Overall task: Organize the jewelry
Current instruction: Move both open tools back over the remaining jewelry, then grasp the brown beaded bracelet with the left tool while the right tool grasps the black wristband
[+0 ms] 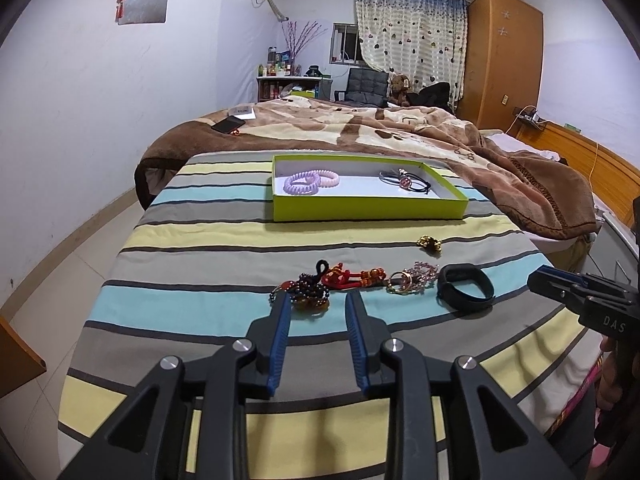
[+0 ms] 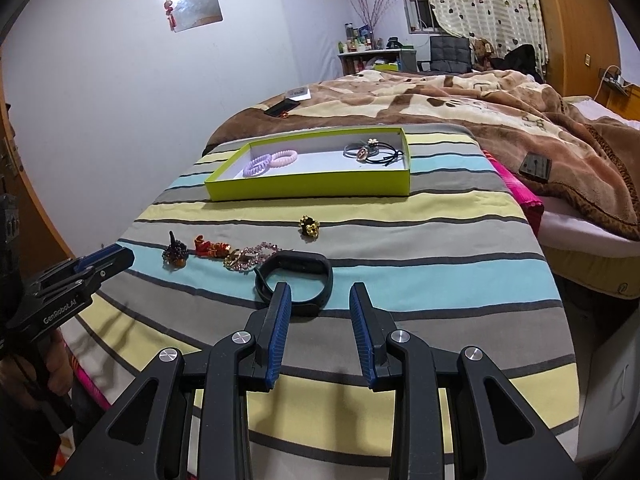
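Striped bed [image 1: 200, 248] carries green box [image 1: 368, 210], loose jewelry [image 1: 360, 280]

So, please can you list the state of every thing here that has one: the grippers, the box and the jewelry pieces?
left gripper: open, empty
right gripper: open, empty
green box: lidless, holding hair ties
purple coil tie: in box
black wristband: on bedspread, outside box
gold charm: on bedspread, alone
red knot charm: on bedspread

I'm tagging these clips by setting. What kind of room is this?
Most likely a home bedroom: the jewelry and green tray lie on a striped bedsheet beside a brown blanket, with a wooden wardrobe and curtained window behind.
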A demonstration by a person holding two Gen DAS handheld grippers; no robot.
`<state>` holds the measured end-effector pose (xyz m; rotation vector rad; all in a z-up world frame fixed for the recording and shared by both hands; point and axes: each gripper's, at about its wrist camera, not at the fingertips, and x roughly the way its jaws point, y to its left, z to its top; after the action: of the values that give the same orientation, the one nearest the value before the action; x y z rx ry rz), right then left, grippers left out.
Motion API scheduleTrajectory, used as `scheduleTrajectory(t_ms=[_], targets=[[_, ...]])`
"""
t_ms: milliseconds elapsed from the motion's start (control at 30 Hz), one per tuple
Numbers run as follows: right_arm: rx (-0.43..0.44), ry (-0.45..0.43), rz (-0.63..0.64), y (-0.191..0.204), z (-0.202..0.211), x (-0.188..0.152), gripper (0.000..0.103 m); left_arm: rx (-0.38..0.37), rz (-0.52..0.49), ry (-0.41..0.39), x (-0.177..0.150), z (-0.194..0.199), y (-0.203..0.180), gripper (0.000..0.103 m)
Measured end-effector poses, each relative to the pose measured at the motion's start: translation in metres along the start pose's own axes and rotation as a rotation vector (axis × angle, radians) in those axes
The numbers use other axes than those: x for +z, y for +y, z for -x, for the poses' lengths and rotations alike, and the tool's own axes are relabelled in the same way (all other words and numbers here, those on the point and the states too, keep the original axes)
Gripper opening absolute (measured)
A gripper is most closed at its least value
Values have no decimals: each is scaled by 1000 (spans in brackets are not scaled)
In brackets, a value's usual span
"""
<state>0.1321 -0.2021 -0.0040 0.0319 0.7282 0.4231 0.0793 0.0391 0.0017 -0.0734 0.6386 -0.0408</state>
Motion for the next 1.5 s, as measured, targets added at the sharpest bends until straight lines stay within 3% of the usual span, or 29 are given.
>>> scheduleTrajectory(t_ms=[300, 967, 1033, 1067, 1200, 1267, 1500], targets=[[7, 35, -11, -1, -18, 4, 31, 7, 21, 32, 4, -22, 8, 43], [-26, 167, -26, -4, -69, 15, 31, 21, 64, 209, 11, -71, 8, 45], [-39, 170, -15, -2, -69, 16, 25, 34, 66, 215, 11, -71, 8, 45], [-49, 172, -7, -1, -70, 16, 15, 41, 63, 223, 11, -73, 7, 45], [-53, 170, 6, 2, -69, 14, 7, 64, 43, 225, 11, -74, 4, 33], [-50, 168, 5, 3, -68, 13, 5, 64, 43, 225, 10, -73, 4, 22], [-48, 160, -11, -1, -62, 10, 5, 52, 26, 215, 8, -69, 2, 18]])
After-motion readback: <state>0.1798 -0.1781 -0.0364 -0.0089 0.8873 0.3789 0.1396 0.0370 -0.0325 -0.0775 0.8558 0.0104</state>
